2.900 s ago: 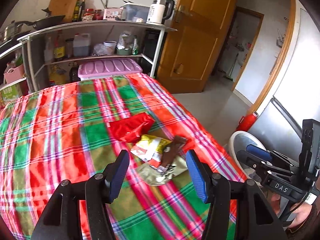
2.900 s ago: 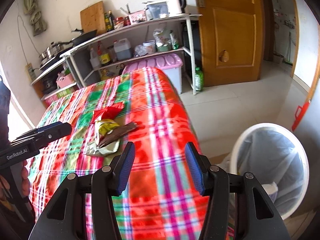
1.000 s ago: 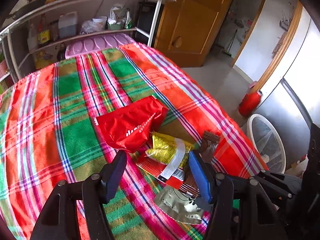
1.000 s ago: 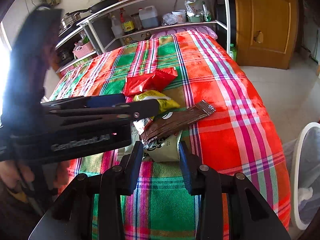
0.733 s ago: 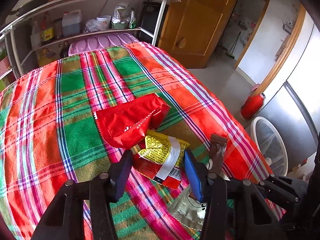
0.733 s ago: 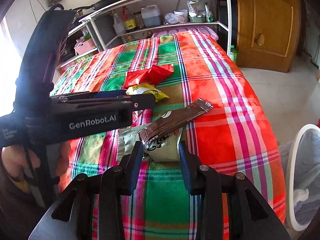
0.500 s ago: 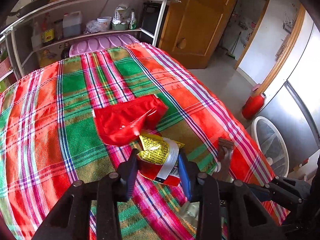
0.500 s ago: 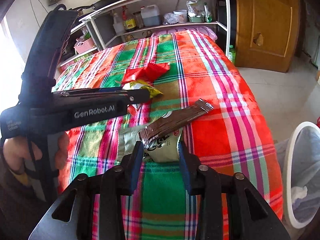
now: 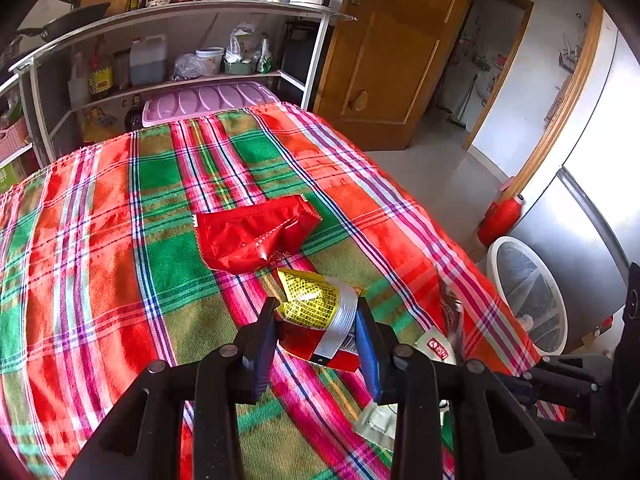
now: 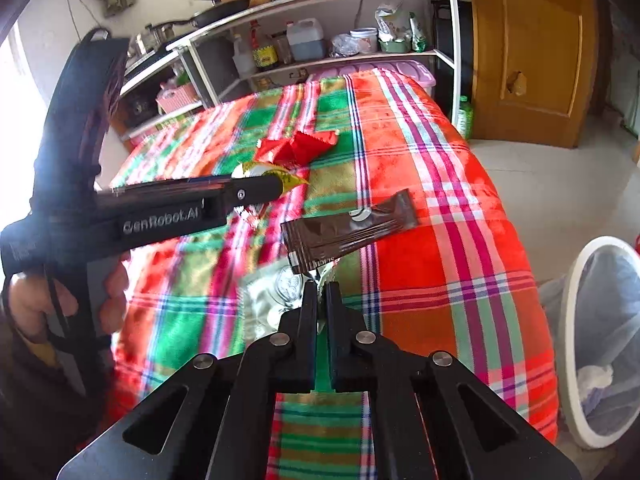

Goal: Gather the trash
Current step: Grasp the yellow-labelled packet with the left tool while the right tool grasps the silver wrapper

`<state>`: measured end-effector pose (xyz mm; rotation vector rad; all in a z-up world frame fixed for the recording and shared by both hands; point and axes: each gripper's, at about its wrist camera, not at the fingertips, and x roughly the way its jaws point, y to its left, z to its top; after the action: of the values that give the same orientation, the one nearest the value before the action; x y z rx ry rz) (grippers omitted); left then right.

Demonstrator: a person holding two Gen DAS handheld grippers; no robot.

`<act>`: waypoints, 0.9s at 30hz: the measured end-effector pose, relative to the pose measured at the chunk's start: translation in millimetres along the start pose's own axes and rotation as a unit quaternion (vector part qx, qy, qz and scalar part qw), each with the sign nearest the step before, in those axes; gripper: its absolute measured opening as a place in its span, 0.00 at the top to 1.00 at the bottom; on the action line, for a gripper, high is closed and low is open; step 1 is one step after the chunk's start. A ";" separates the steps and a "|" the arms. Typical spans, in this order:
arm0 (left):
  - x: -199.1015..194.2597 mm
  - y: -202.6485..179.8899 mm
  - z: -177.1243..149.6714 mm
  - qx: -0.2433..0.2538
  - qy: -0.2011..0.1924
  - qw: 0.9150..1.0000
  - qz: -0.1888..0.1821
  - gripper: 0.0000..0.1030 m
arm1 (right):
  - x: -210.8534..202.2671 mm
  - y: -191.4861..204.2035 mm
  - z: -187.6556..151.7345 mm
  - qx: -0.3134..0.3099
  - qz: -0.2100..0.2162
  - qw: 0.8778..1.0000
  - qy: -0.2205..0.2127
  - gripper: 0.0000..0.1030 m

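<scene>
My left gripper (image 9: 316, 322) is shut on a yellow and red snack wrapper (image 9: 316, 312) and holds it just above the plaid cloth (image 9: 120, 220). A red wrapper (image 9: 252, 232) lies beyond it on the cloth. My right gripper (image 10: 319, 288) is shut on a silver wrapper (image 10: 276, 292) with a brown wrapper (image 10: 348, 228) bunched on top of it. The left gripper's body (image 10: 160, 212) crosses the right wrist view, the yellow wrapper (image 10: 276, 174) at its tip. The red wrapper (image 10: 296, 146) lies farther back.
A white bin with a liner (image 10: 600, 340) stands on the floor to the right of the table; it also shows in the left wrist view (image 9: 528, 292). A shelf rack (image 9: 180, 40) with bottles and a purple lid stands behind. A wooden door (image 9: 400, 48) is at the right.
Both grippers closed: the left one on the yellow and red wrapper, the right one on the silver and brown wrappers. The wrappers now sit lifted a little off the cloth.
</scene>
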<state>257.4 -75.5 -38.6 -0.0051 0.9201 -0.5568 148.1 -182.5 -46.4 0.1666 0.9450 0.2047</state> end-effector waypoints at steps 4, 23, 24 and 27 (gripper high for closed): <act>-5.6 2.1 -4.3 -0.004 -0.004 1.000 0.002 0.64 | -0.9 3.5 -2.8 -0.004 0.005 1.000 0.000 0.97; -42.9 6.8 -19.4 -0.011 -0.026 1.000 0.012 0.64 | -30.3 9.2 -14.7 0.009 0.087 0.996 -0.022 0.98; -45.4 5.9 -19.5 -0.010 -0.029 0.999 0.012 0.64 | -32.2 8.6 -15.6 0.010 0.085 0.996 -0.024 0.98; -50.2 3.1 -19.7 -0.009 -0.032 0.999 0.009 0.64 | -41.7 3.8 -18.4 0.017 0.083 0.996 -0.036 0.99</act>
<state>220.0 -45.4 -13.7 -0.0305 0.8613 -0.5287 109.0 -188.1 -23.4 0.2825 0.8640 0.3330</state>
